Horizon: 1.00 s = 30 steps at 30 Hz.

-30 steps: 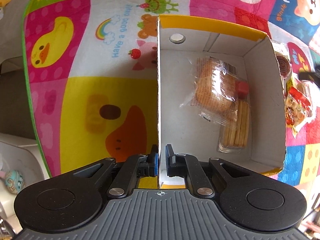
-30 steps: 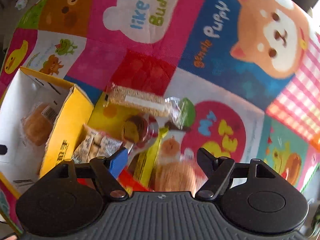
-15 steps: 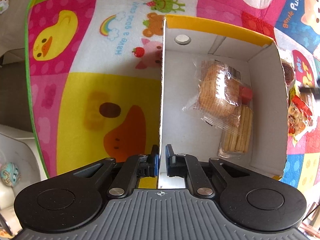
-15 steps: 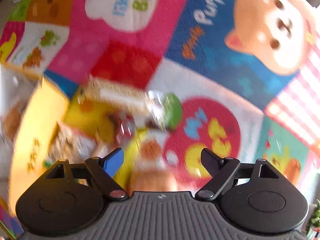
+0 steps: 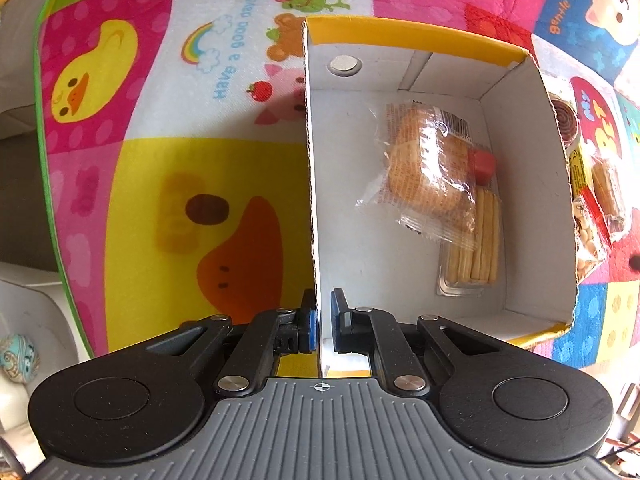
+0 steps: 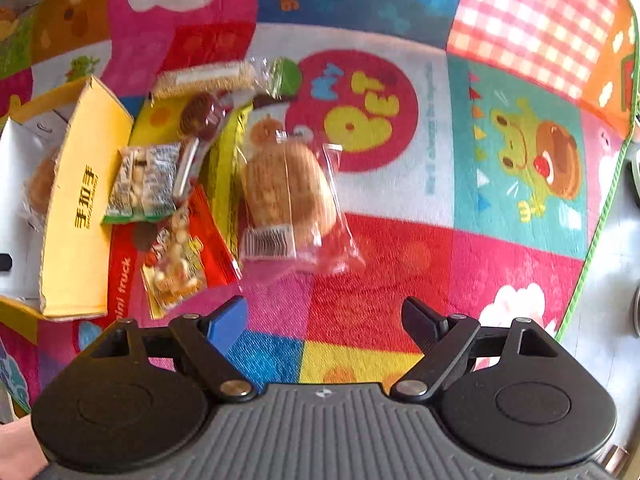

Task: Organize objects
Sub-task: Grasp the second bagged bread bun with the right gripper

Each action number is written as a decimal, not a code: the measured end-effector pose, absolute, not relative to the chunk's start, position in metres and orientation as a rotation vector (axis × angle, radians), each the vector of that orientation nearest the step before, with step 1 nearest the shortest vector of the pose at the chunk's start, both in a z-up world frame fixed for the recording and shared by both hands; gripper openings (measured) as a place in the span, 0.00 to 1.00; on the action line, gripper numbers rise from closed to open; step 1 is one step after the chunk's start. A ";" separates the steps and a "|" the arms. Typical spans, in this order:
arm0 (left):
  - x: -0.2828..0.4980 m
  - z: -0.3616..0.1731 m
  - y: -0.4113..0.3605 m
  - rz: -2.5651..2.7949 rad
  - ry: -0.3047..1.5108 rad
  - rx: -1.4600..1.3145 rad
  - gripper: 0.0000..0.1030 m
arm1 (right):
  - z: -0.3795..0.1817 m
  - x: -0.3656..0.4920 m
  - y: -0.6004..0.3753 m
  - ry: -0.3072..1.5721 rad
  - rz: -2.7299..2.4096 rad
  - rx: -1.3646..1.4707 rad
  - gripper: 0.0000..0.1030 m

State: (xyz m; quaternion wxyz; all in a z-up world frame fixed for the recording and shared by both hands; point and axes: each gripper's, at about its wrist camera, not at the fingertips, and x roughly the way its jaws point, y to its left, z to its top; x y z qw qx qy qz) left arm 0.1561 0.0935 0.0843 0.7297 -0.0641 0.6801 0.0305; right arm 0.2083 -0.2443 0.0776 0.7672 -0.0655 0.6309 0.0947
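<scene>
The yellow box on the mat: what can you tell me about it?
The box is open-topped cardboard, yellow outside with printed characters, plain white inside. It stands upright on the colourful mat. Two wrapped snacks lie inside: a biscuit packet over a tray of sticks. The left gripper pinches its left wall.

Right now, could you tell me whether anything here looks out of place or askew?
Nothing is damaged or spilled. Several wrapped snacks, including a clear-wrapped round bread, lie in a loose overlapping pile on the colourful cartoon play mat beside the yellow-and-white cardboard box, not in it.
</scene>
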 end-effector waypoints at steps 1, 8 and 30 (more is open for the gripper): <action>0.157 0.084 0.093 0.072 1.500 -0.144 0.09 | 0.079 0.214 -0.241 1.353 0.210 -0.145 0.82; 0.182 0.091 0.091 0.078 1.454 -0.188 0.08 | 0.049 0.262 -0.214 1.365 0.226 -0.201 0.74; 0.151 0.074 0.061 -0.065 1.474 0.022 0.07 | 0.072 0.206 -0.231 1.403 0.200 -0.011 0.52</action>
